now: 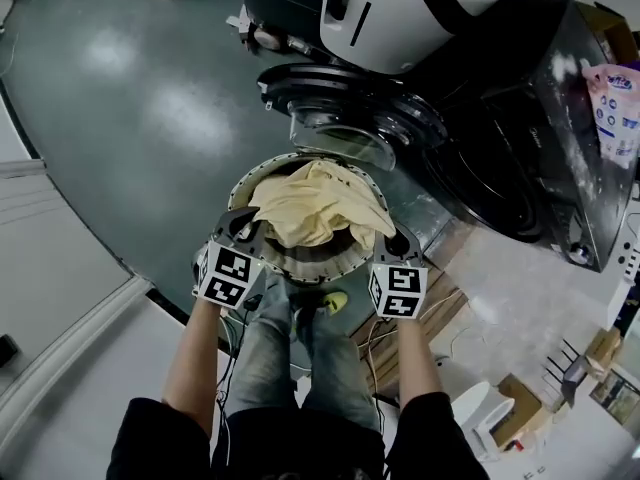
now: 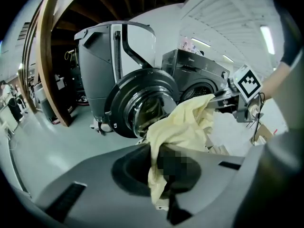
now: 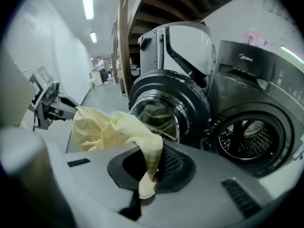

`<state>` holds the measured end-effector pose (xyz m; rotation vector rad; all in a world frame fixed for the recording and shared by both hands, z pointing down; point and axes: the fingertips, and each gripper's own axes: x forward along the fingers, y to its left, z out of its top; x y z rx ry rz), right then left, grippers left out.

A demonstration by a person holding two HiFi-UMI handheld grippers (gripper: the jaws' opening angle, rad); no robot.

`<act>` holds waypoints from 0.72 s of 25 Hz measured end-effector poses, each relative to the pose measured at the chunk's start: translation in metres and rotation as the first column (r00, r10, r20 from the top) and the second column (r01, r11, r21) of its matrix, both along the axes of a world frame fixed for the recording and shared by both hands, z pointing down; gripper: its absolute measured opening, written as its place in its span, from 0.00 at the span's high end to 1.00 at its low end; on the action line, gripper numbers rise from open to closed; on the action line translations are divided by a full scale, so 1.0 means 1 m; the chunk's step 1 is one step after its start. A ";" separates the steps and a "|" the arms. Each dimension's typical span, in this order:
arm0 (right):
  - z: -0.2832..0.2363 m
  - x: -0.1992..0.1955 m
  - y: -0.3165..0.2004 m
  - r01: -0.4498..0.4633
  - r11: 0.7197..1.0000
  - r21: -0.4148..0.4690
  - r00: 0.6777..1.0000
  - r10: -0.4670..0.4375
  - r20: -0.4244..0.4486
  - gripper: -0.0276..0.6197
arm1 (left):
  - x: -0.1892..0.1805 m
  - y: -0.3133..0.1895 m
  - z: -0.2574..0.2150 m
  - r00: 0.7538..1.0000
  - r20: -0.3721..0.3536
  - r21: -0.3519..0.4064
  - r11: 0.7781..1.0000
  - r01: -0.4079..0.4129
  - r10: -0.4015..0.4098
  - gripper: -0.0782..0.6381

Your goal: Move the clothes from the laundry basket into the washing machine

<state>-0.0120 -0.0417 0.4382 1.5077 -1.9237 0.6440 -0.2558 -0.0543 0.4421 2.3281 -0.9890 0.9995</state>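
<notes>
1. The person is standing over the basket (image 1: 322, 269), which is sitting on the floor just in front of their feet.
2. The left gripper (image 1: 246, 232) is pinching one end of a pale yellow cloth (image 1: 318, 206). Its jaws are pressing together on the fabric, which is bunching up where it runs into them.
3. The right gripper (image 1: 394, 242) is pinching the other end the same way, with its jaws closing tight on a thin fold.
4. The cloth is hanging between the two grippers, sagging in crumpled folds above the basket's middle. From here I cannot tell whether its underside is touching the basket.
5. Just beyond the basket, the round glass door (image 1: 345, 118) is standing wide open.
6. To the right of the door, the dark washer (image 1: 560, 98) is showing its open drum (image 3: 251, 139).
7. A white machine (image 1: 420, 8) is standing at the far side, behind the door.
8. Both grippers are pointing forward and down, towards the door and the washer.
</notes>
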 end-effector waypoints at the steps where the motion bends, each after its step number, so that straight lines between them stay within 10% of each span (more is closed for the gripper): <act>1: -0.009 0.005 0.001 -0.026 1.000 0.014 1.000 0.025 0.015 0.94 | 0.001 -0.002 -0.009 1.000 -0.008 0.014 1.000 0.013 -0.013 0.85; 18: -0.164 0.095 0.046 -0.252 0.935 0.251 0.966 0.227 0.125 0.94 | 0.059 0.014 -0.154 0.979 -0.177 0.164 0.978 0.127 -0.097 0.85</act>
